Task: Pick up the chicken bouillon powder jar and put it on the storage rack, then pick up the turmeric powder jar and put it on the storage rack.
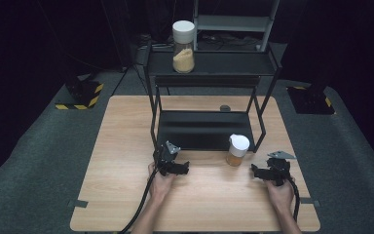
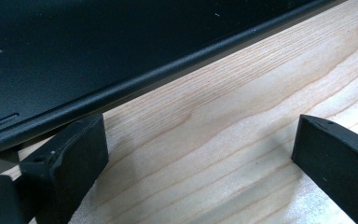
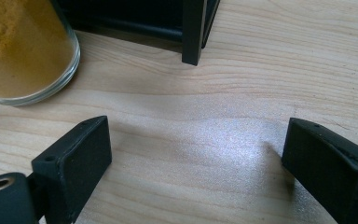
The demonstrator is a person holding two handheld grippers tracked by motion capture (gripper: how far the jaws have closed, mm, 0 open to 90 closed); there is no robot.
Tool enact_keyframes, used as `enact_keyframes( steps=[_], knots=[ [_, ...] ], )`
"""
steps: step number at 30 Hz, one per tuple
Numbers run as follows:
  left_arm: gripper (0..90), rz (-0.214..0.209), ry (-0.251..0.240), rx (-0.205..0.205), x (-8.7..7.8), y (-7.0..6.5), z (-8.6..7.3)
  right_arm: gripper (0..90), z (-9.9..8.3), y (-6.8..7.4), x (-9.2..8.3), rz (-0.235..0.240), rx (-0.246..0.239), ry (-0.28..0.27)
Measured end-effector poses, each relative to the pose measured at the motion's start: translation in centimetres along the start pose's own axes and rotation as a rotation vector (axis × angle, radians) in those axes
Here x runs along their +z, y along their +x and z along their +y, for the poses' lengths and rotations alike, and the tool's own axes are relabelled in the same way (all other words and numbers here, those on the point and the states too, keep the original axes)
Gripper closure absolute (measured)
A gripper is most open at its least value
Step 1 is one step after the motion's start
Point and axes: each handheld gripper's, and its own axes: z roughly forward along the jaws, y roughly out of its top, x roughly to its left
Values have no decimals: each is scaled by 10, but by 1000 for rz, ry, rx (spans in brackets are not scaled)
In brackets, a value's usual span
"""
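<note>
Left claw [image 1: 184, 168] spread wide, empty, low over the desk [image 1: 126, 146] by the black rack [image 1: 202, 129]. Small jar [image 1: 236, 150] of yellow powder standing between. Right claw [image 1: 256, 171] spread wide too, empty, near the jar.

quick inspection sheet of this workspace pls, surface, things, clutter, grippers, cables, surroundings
surface: wooden table, bare around both grippers.
job's things: small jar with white lid and yellow-brown powder, upright on the table at the rack's front right; tall jar with similar powder on the rack's top shelf; lower shelf bare.
clutter: small dark round item on the table behind the rack, too small to identify.
grippers: left gripper open, by the rack's front edge; right gripper open, beside the small jar, apart from it.
cables: one trails from each gripper toward the person.
surroundings: grey floor, two striped bases, dark background.
</note>
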Motion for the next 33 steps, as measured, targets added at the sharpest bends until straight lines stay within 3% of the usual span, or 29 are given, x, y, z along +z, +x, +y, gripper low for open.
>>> enact_keyframes(
  steps=[17, 20, 23, 31, 33],
  knots=[
    [34, 6, -1, -7, 0, -2, -1, 59, 2, 5, 0, -10, 22, 6],
    [34, 5, -1, -7, 0, -1, -1, 56, -1, 0, -3, 49, 27, -7],
    [34, 4, -1, -8, 0, -1, -1, 52, 0, 2, -5, 90, -2, 0],
    [34, 3, -1, -8, 0, -1, -1, 51, 6, 12, -5, 153, -58, -17],
    [35, 3, -1, -8, 0, -1, -1, 53, 8, 9, -4, 184, -49, -24]
  ],
)
